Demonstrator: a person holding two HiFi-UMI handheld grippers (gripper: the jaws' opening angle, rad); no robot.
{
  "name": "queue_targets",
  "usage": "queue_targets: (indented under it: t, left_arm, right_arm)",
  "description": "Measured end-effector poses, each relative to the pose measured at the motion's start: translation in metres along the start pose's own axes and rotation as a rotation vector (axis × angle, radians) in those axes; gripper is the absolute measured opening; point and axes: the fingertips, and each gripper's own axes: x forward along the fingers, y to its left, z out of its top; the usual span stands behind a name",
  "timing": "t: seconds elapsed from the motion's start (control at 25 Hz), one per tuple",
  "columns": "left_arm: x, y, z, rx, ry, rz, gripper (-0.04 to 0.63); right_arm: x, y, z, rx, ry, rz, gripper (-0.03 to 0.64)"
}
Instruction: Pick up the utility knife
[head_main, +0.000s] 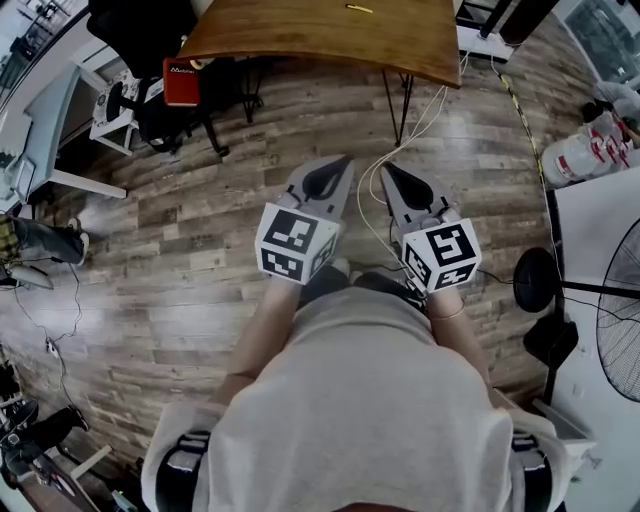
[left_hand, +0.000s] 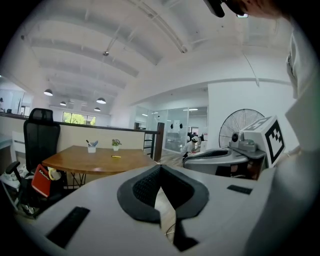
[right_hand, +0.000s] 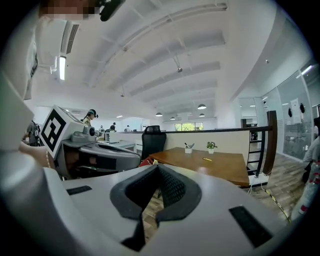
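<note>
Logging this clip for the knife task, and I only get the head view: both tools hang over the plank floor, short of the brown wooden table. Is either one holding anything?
Observer: No. The left gripper view shows the left tool with its jaws together and nothing between them.
Operator: And the other one?
Observer: In its own view the right tool is shut and empty too.
Operator: Is there anything on the brown wooden table besides that yellow speck?
Observer: Yes. Behind the small yellow object stand a white cup with pens or the like in it and a small potted plant. Your view cuts both off.
</note>
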Motion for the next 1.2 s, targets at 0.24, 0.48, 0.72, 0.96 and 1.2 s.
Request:
queue_targets:
  t: [0.24,0.48,0.72,0.96,1.2]
  left_arm:
    - [-0.002,0.013,-0.005,-0.003,0.018,-0.011,0.014]
    - [0.006,0.019,-0.01,-0.016,0.029,-0.041,0.014]
    - [0.019,0.026,-0.02,-0.038,0.051,-0.033,0.012]
    - [0.044,0.051,-0.023,-0.079,0.07,-0.012,0.012]
    - [0.096,0.084,-0.01,-0.07,0.082,0.035,0.012]
  right_arm:
    - [0.007,0.004,0.001,-0.021,0.007,-0.026,0.013]
    - [0.013,0.011,-0.003,-0.017,0.025,-0.025,0.114]
    - [0.024,-0.006,-0.013,-0.006,0.057,-0.039,0.164]
    - [0.054,-0.031,-0.013,0.0,0.055,-0.017,0.176]
    - [0.103,-0.078,-0.009,-0.007,0.072,0.044,0.186]
